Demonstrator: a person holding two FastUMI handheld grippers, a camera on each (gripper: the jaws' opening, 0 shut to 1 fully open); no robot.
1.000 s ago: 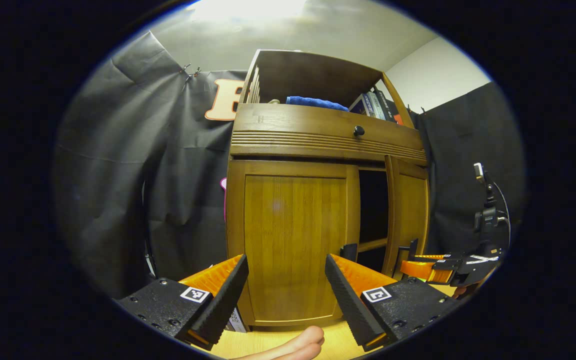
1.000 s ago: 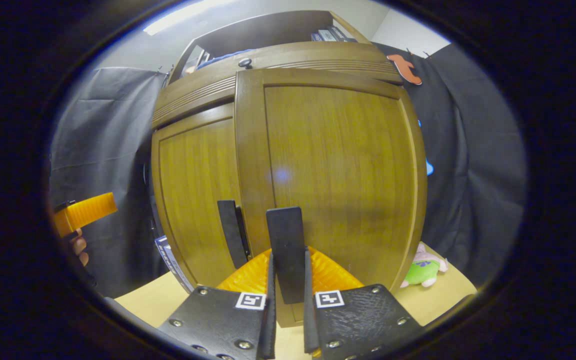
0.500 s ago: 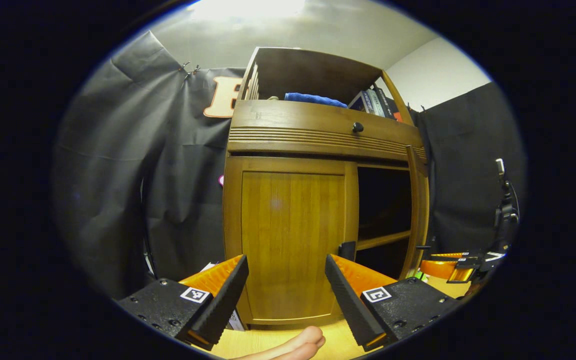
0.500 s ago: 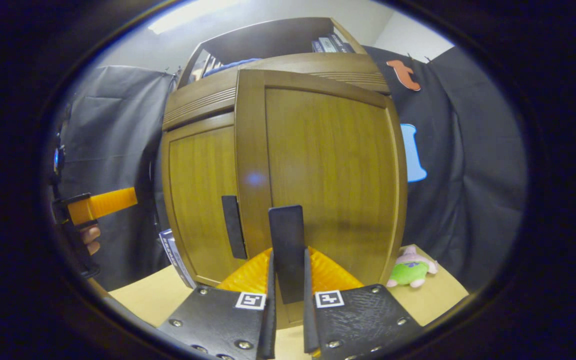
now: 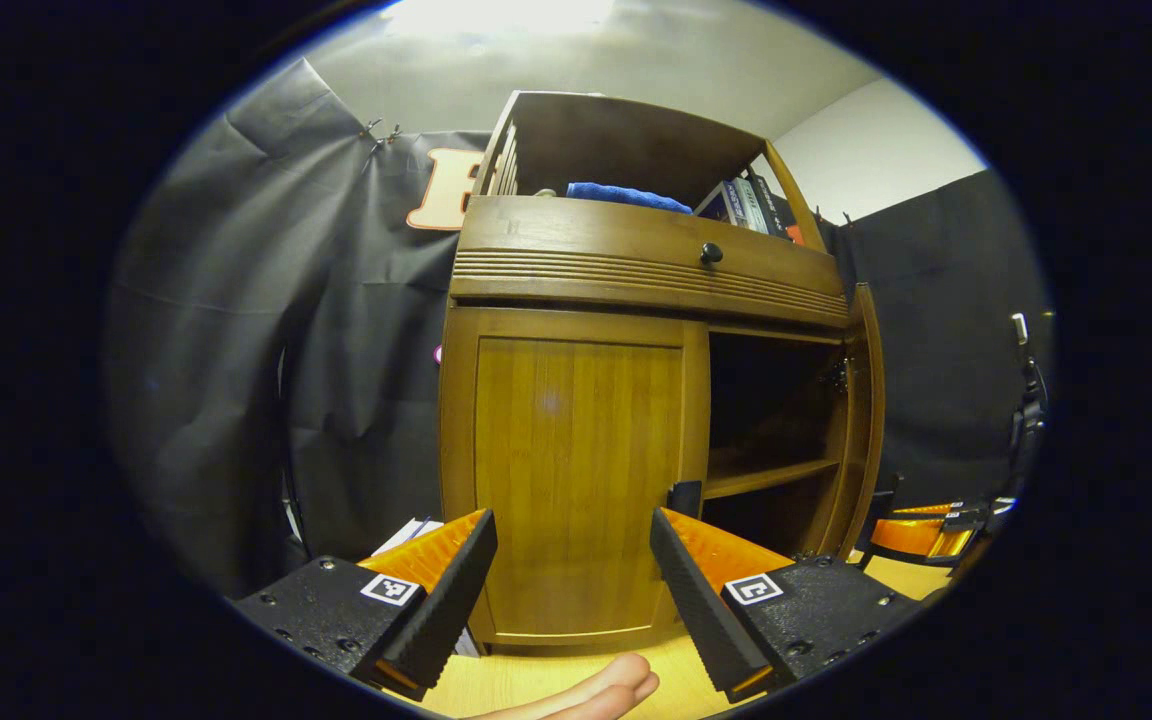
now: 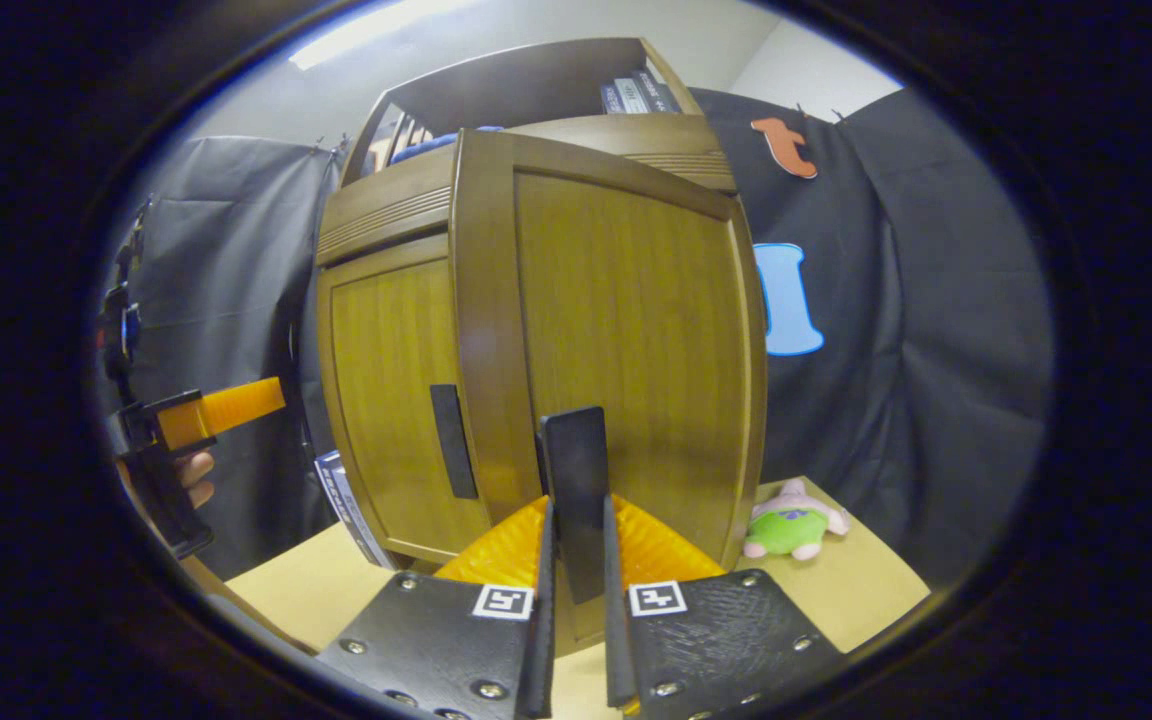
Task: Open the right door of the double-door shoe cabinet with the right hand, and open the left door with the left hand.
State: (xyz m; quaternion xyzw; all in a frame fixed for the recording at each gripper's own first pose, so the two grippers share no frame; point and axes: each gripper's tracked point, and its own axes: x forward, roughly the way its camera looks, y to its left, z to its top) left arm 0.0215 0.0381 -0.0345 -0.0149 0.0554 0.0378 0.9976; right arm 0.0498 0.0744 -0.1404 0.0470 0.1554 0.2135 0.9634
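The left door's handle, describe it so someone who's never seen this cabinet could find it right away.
Find the wooden shoe cabinet against the black cloth. Its left door is shut, while the right door is swung open. The left door's handle is the flat dark upright strip low on that door's inner edge; unlike the matching right handle, it has no jaws clamped on it.

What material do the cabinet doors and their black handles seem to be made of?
The left door and right door look like wood or wood veneer with a satin varnish: vertical grain, soft sheen. The right handle, which the right tool grips, and the left handle are flat matte black, possibly metal or plastic.
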